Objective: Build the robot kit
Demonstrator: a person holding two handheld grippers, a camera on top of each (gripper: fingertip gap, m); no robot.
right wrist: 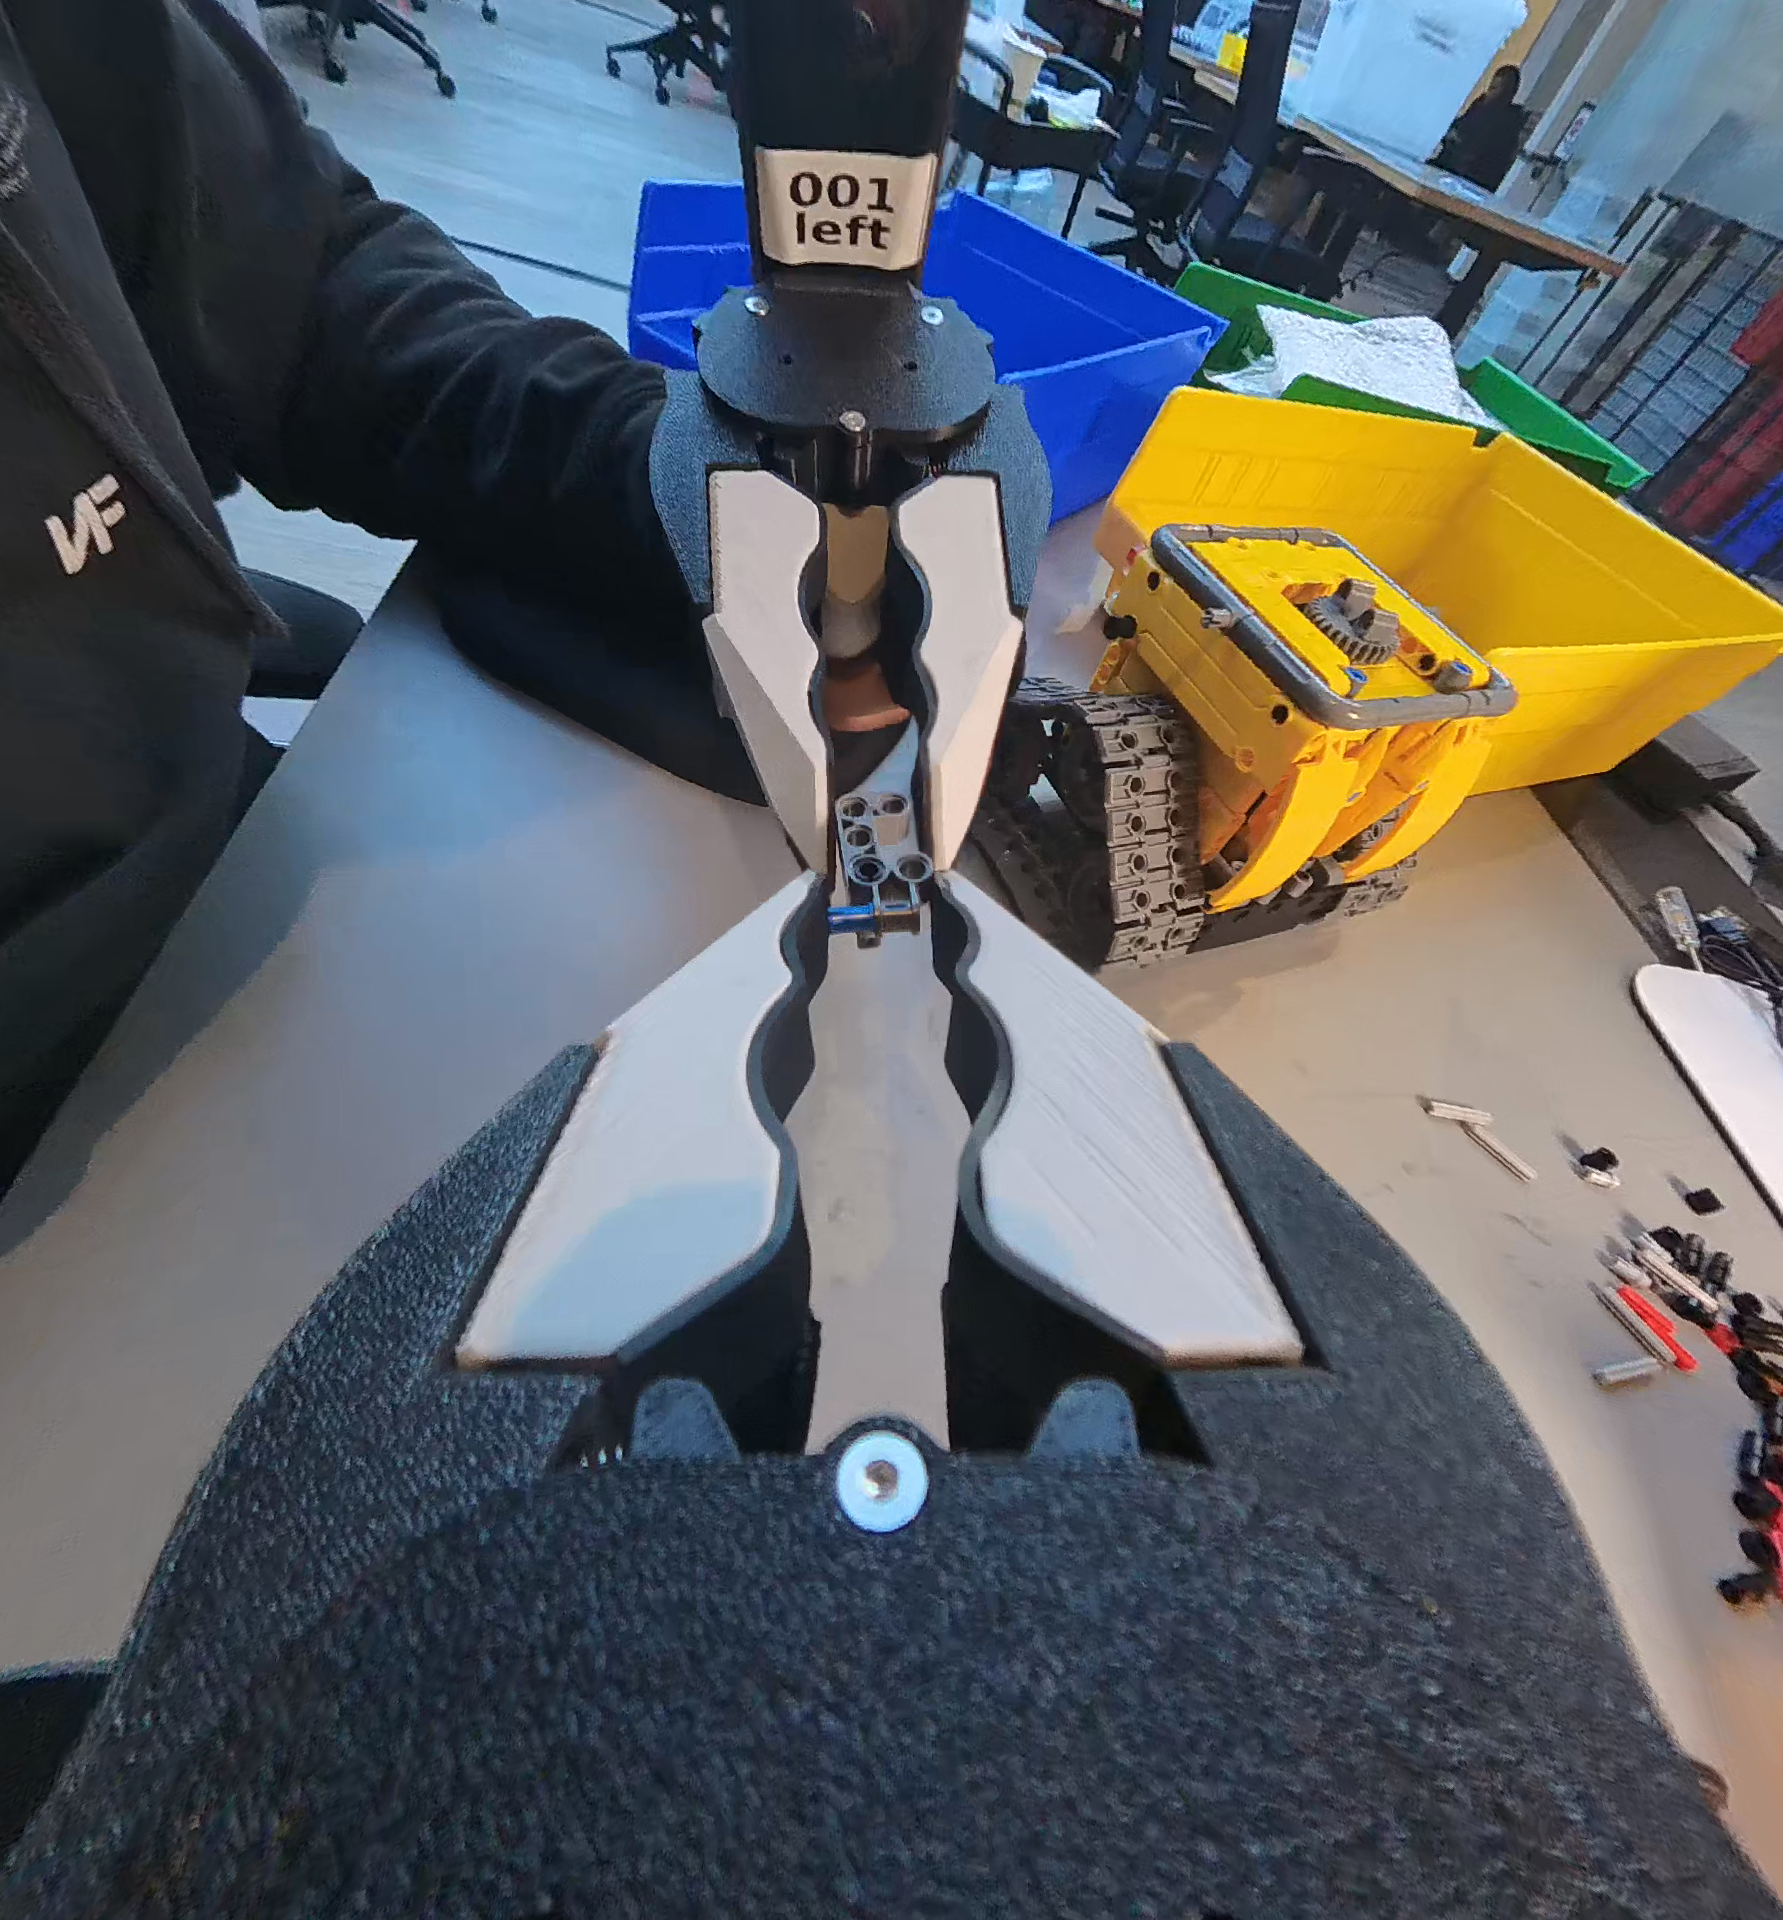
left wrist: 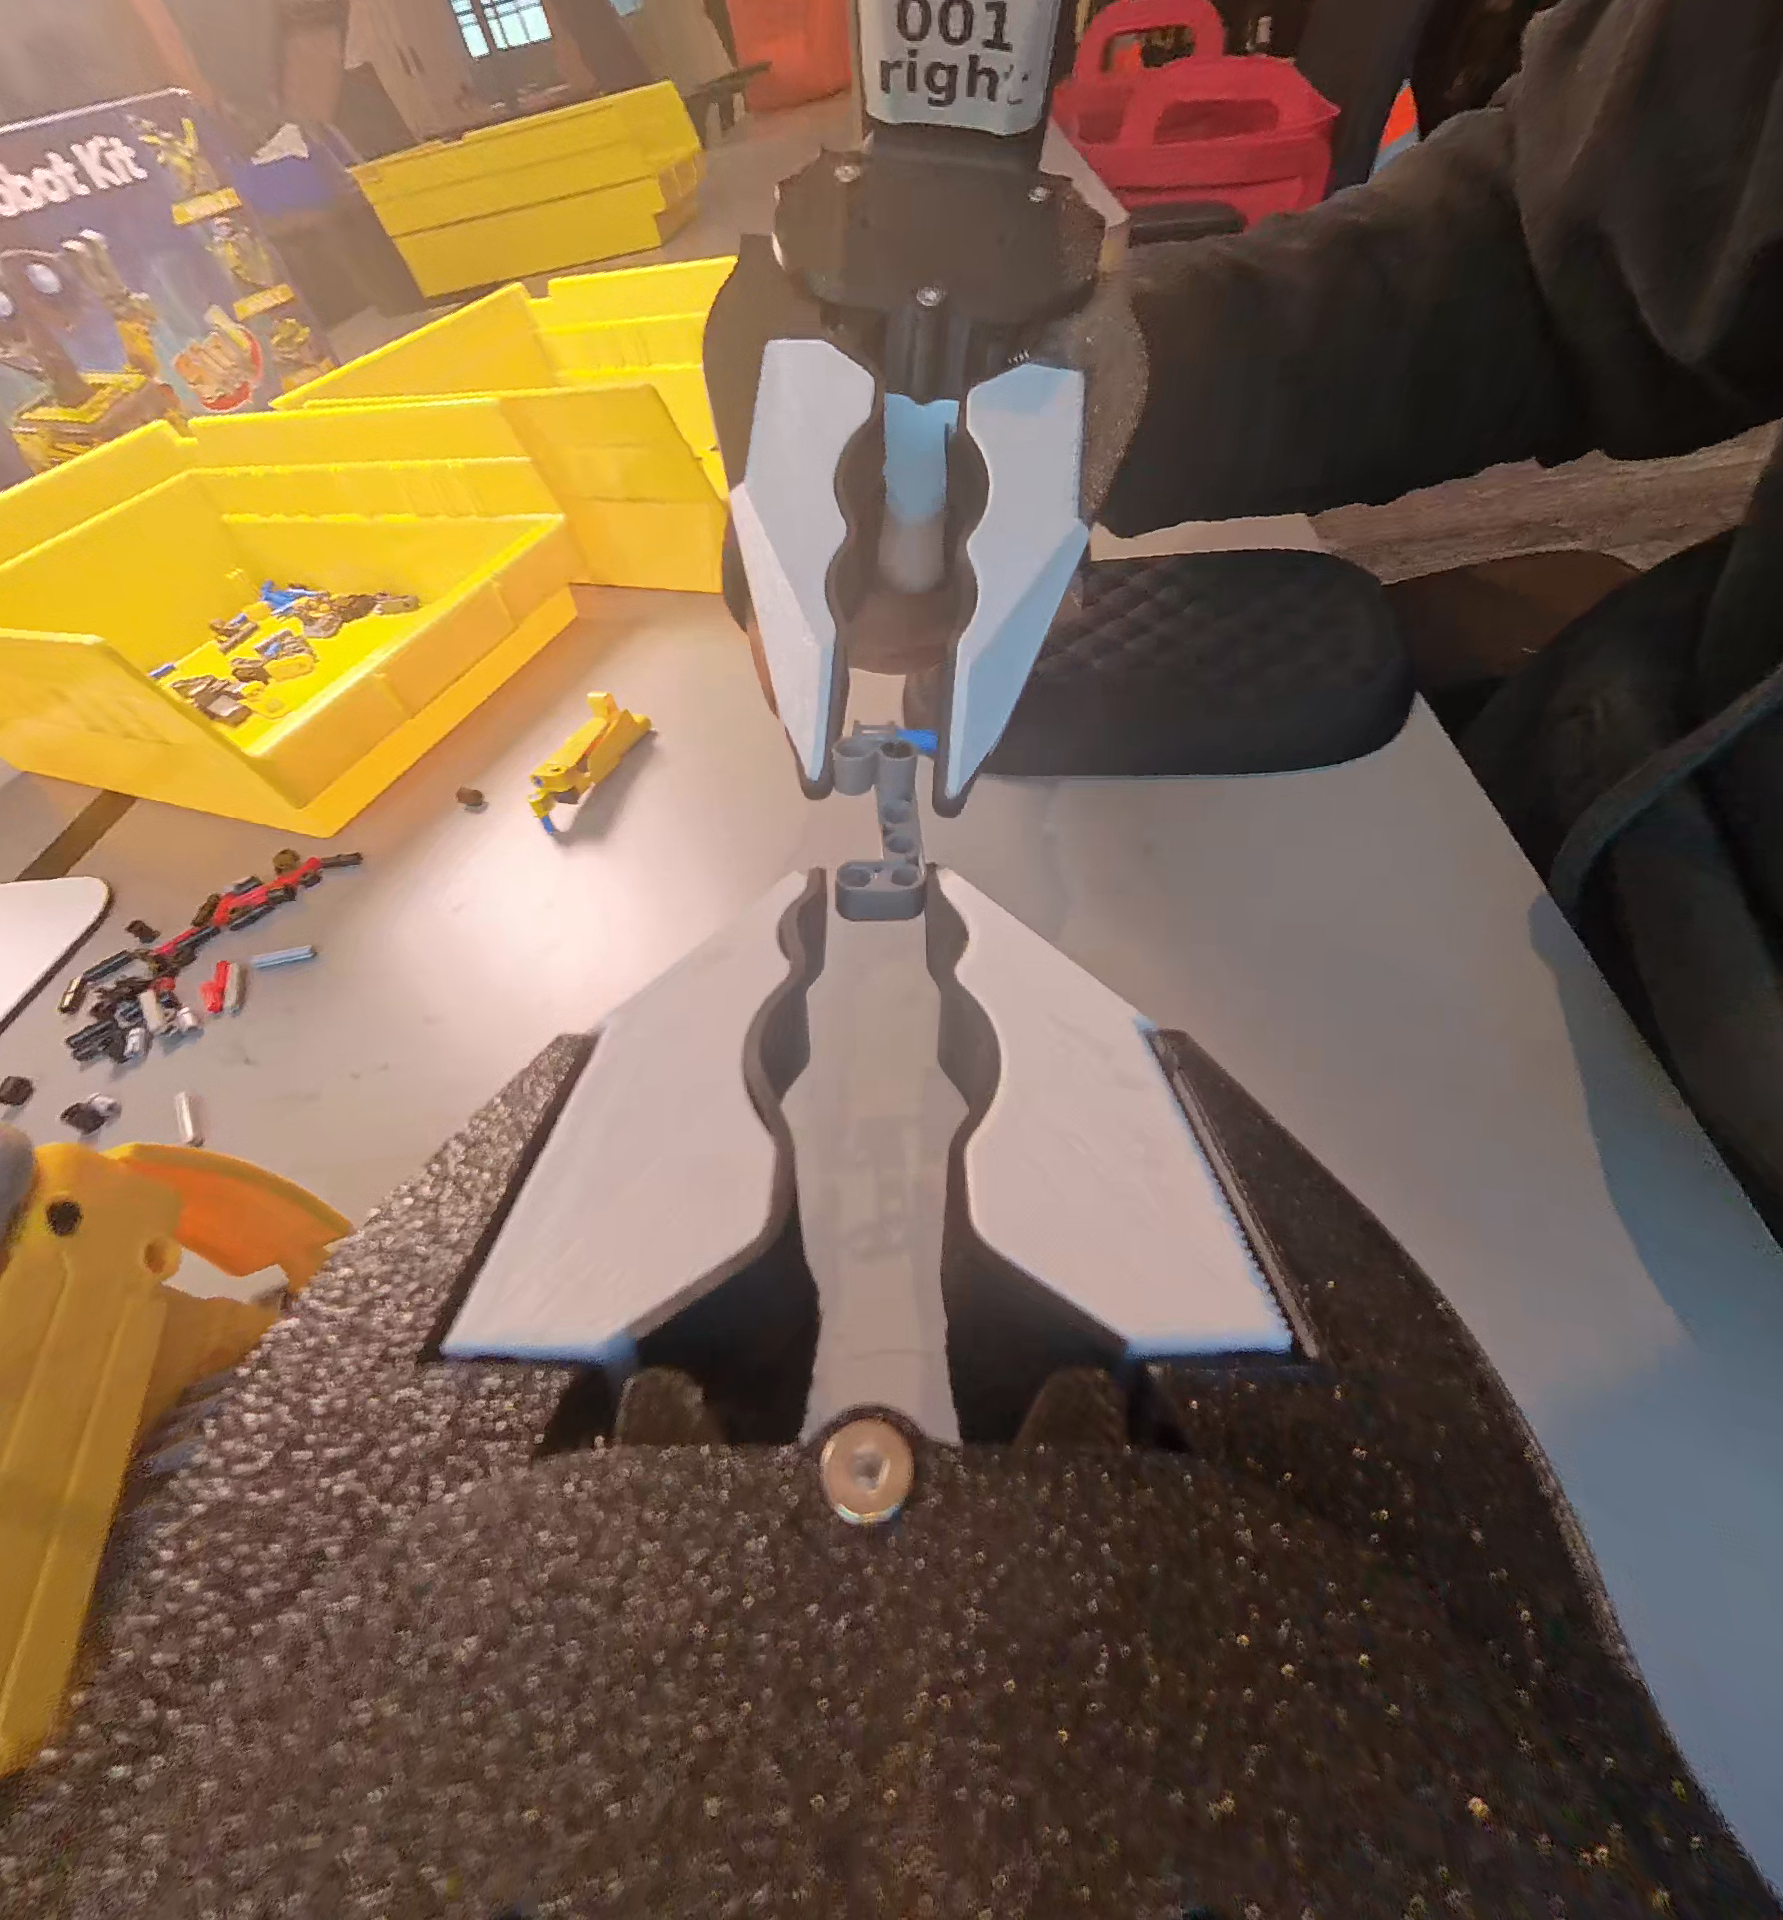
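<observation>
**Both grippers pinching one grey beam piece, tip to tip**

My left gripper (left wrist: 879, 883) sits centre frame in the left view, jaws narrow, closed on the near end of a grey beam (left wrist: 885, 831), an angled piece w/ round holes. My right gripper (left wrist: 885, 779) faces it from the top of that frame, jaws also narrow, nipping the far end of the same beam, where a small blue pin (left wrist: 913, 740) sticks out sideways. Beam is held above the surface (left wrist: 1282, 987), not touching it, right in the middle between the two tips.

Right view shows the same from the other side: right gripper (right wrist: 876, 894) at centre, left gripper (right wrist: 874, 831) opposite, beam (right wrist: 874, 831) between, blue pin (right wrist: 851, 914) by my right tips.

Around, left view: yellow bin (left wrist: 274, 644) at mid left w/ small parts in it, more yellow bins behind. A small yellow sub-assembly (left wrist: 591, 753) lies on the surface just right of the bin. Loose black, red & grey pins (left wrist: 180, 966) scattered at left. Printed box (left wrist: 108, 281) stands upper left; red carrier (left wrist: 1188, 125) at top.

Right view: yellow tracked model (right wrist: 1271, 727) right of centre, near the gripper tips but apart. Another yellow bin (right wrist: 1489, 582) behind it, blue bin (right wrist: 1053, 301) at top centre. Dark sleeve (right wrist: 399, 395) at upper left.
</observation>
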